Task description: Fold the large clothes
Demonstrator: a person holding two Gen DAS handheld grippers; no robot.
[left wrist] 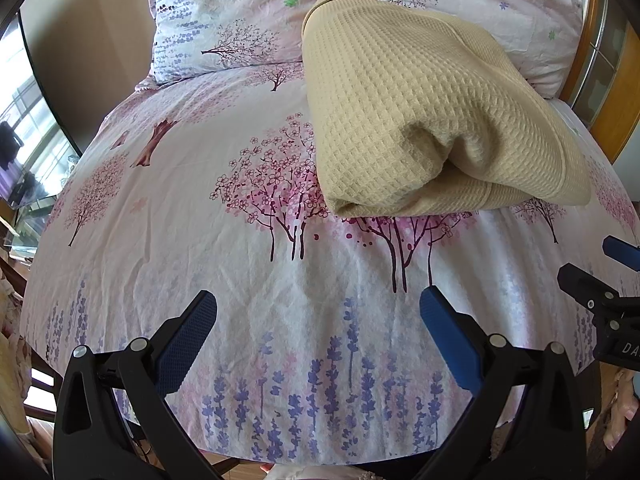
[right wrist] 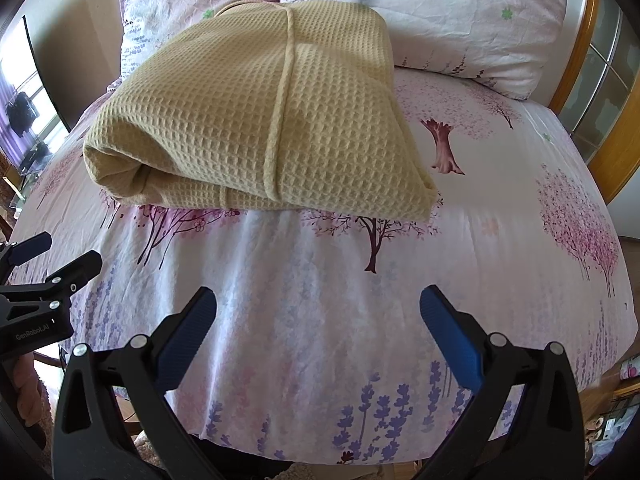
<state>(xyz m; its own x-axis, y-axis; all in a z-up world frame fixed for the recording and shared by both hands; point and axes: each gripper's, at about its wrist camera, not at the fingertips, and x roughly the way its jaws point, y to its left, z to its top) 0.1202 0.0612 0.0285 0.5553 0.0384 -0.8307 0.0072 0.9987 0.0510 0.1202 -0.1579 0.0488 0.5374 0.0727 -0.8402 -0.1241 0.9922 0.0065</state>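
Folded beige waffle garment (left wrist: 420, 112) lies on a floral bed (left wrist: 200, 240) before 2 pillows (left wrist: 224, 12); left hand-held gripper (left wrist: 318, 312) and right hand-held gripper (right wrist: 318, 312) hover released, empty.

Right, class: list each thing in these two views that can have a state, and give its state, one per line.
beige waffle-weave garment: folded into a bundle, lying on the bed.
left gripper: open, holding nothing.
right gripper: open, holding nothing.
floral bedsheet: spread flat, lightly creased.
pillows: at the bed's head.
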